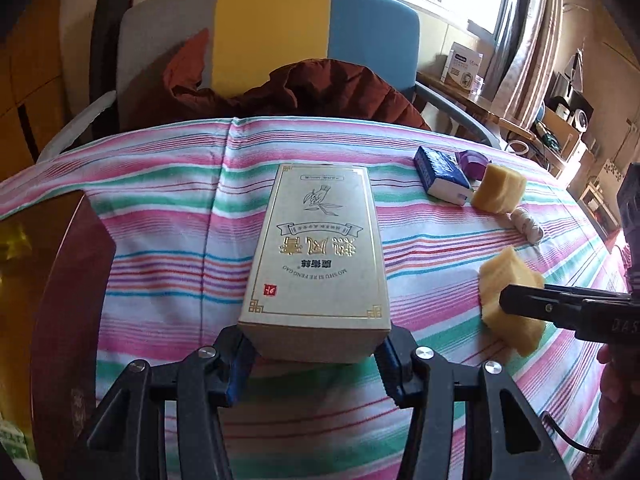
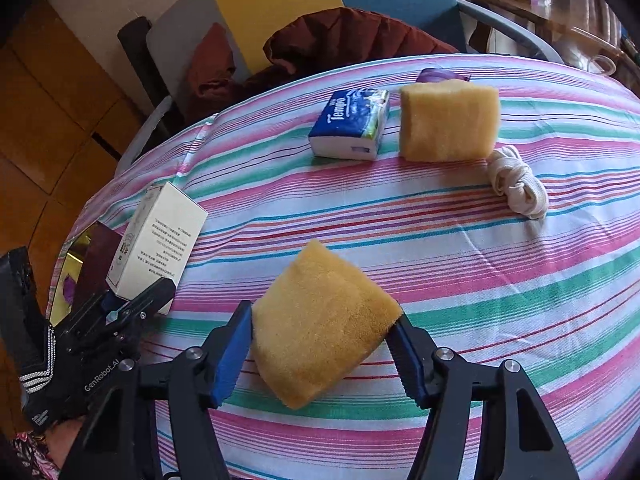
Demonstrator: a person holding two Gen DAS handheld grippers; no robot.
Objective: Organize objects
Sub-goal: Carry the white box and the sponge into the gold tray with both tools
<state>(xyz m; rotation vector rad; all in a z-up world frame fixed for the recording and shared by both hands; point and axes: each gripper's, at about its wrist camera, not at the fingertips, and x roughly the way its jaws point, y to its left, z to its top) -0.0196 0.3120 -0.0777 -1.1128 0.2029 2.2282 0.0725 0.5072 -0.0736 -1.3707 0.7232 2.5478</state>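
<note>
On the striped tablecloth (image 2: 460, 240) I count two yellow sponges, one tissue pack, one cream box, one knotted white cloth and one purple thing.

One sponge, the near sponge (image 2: 320, 336), sits tilted between the blue pads of the right gripper (image 2: 322, 354); both pads press on its sides, so this gripper is clamped on it. From the left wrist view the same gripper comes in from the right edge, with the sponge at its tip. The far sponge (image 2: 450, 120) rests on the cloth near the far edge of the table, just beside the blue and white tissue pack (image 2: 350, 122). The purple thing (image 2: 438, 75) lies behind these two, mostly hidden. The knotted white cloth (image 2: 518, 184) lies just beside the far sponge, on its right.

The cream box (image 1: 316, 252), with gold letters on its top face, is held at its near end by the left gripper (image 1: 314, 354), whose two pads squeeze its sides. In the right wrist view this box is at the left edge of the table, tilted, beside a dark red box (image 2: 96, 264).

Behind the table stands one chair (image 1: 272, 28) with grey, yellow and blue panels, and one dark red jacket (image 1: 320, 92) lies on it.
</note>
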